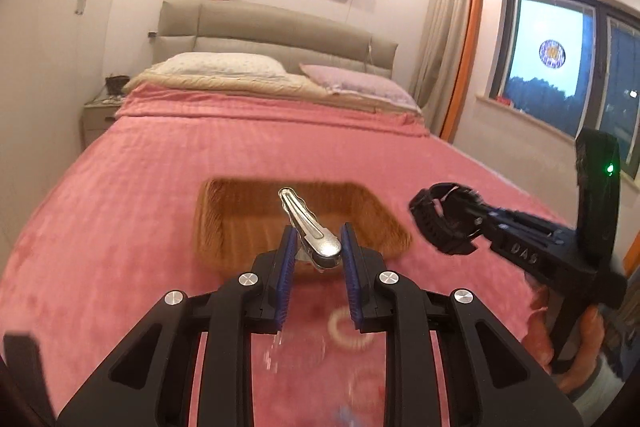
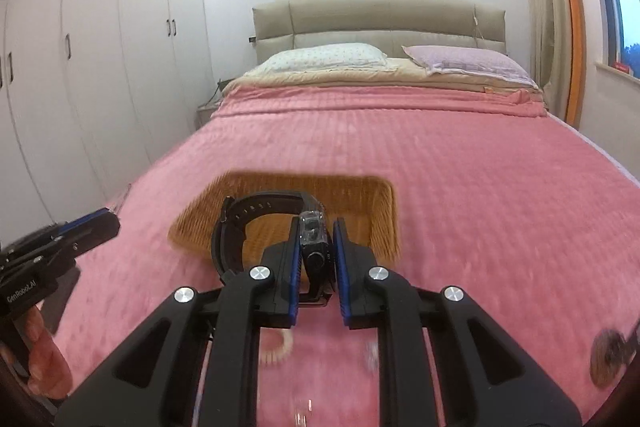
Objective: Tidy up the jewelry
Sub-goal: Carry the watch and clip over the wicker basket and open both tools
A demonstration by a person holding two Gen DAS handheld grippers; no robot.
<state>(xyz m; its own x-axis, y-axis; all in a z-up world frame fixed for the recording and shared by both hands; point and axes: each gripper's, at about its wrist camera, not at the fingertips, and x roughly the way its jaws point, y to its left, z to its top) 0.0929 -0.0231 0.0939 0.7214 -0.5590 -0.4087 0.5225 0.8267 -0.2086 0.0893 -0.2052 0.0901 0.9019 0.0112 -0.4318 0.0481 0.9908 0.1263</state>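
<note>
In the left wrist view the left gripper (image 1: 318, 247) fills the lower centre of the frame; its blue pads (image 1: 287, 259) stand a little apart with a silver hair clip (image 1: 310, 227) between them, the clip's butt caught at the fingertips and its long end pointing up and away; whether both pads press on it I cannot tell for certain, though it hangs there clear of the bed. Behind it, mid-frame, a woven basket (image 1: 224, 219) sits on the pink blanket (image 1: 160, 163); at right of centre the right gripper (image 1: 460, 223) reaches in, clamped on a black watch (image 1: 430, 223) beside the basket's right rim. A pale bead bracelet (image 1: 340, 331) lies blurred on the blanket at the lower centre, between the fingers.

In the right wrist view the right gripper (image 2: 316, 255) sits at lower centre; its jaws are narrowly parted with the black watch (image 2: 314, 243) case held between them, the strap (image 2: 240, 223) looping left in front of the woven basket (image 2: 384, 211); the left gripper (image 2: 108, 223) shows at the left edge, its grasp not readable here; the bead bracelet (image 2: 280, 349) lies low in the frame on the pink blanket (image 2: 440, 167).
</note>
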